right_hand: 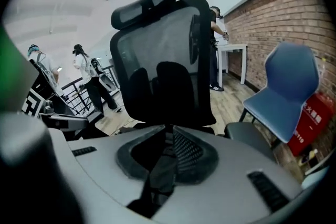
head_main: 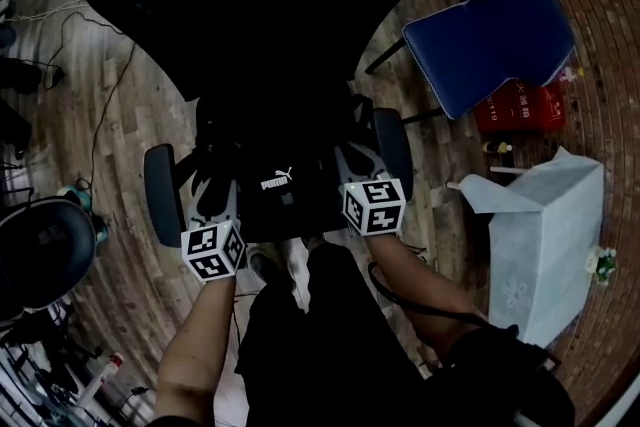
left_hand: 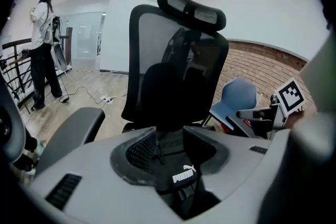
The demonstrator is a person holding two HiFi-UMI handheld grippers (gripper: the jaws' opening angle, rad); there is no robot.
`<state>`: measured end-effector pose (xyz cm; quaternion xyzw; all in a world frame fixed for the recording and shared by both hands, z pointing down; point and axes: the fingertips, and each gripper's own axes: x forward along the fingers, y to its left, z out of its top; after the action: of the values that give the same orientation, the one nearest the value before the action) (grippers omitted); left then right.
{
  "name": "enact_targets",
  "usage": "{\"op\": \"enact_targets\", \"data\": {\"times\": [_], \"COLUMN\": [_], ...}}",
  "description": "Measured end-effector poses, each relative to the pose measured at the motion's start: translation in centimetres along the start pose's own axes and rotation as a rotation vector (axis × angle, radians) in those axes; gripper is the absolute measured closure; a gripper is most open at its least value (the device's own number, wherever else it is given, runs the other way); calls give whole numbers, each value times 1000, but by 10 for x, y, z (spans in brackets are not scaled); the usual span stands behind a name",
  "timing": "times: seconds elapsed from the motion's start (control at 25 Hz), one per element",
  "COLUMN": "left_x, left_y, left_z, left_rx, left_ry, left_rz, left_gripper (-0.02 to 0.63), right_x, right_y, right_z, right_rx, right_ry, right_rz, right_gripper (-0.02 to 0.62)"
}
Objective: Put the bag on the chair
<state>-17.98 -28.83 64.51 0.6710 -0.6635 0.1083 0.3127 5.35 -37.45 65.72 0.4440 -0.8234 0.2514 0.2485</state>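
A black bag (head_main: 275, 183) with a white PUMA logo hangs between my two grippers, in front of a black office chair (head_main: 270, 15). It sits level with the chair's two armrests (head_main: 160, 195); I cannot tell whether it touches the seat. My left gripper (head_main: 215, 187) grips the bag's left side. In the left gripper view the bag (left_hand: 184, 174) fills the gap between the pads of the left gripper (left_hand: 170, 147). My right gripper (head_main: 352, 163) holds the right side. In the right gripper view a dark strap (right_hand: 160, 173) is pinched in the right gripper (right_hand: 165, 152). The mesh backrest (right_hand: 163, 65) stands just beyond.
A blue plastic chair (head_main: 495, 40) stands to the right on a brick floor, a red box (head_main: 520, 107) beside it. A pale cloth-covered block (head_main: 545, 235) is at the near right. Another dark chair (head_main: 40, 250) is at the left. People (left_hand: 42, 39) stand farther off. Cables lie on the wood floor.
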Motion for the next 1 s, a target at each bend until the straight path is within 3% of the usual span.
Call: {"op": "enact_targets", "data": {"times": [0.36,0.52,0.64,0.8,1.0], "left_x": [-63,-96,-124,-165,-219], "left_y": [-24,-32,-40,-49,-69], "left_z": [59,92,118,158,197], "left_rx": [5,53,79,44,135], "left_ry": [-140,-206,-264,-350,-462], "left_rz": [-56,-95,-115,-121,-183], "left_gripper": [543,589,595,595,597], "right_x": [-71,-109,-140,-181,-223], "right_y": [47,73,86,110,137], "right_z": [78,110,130,154,183], "right_rx": [-89,-144,-147,-156,-148], "right_ry": [-152,-216,-270,-317,-404], "right_rz": [92,124,129,149,142], "right_gripper": [554,563,571,577,578]}}
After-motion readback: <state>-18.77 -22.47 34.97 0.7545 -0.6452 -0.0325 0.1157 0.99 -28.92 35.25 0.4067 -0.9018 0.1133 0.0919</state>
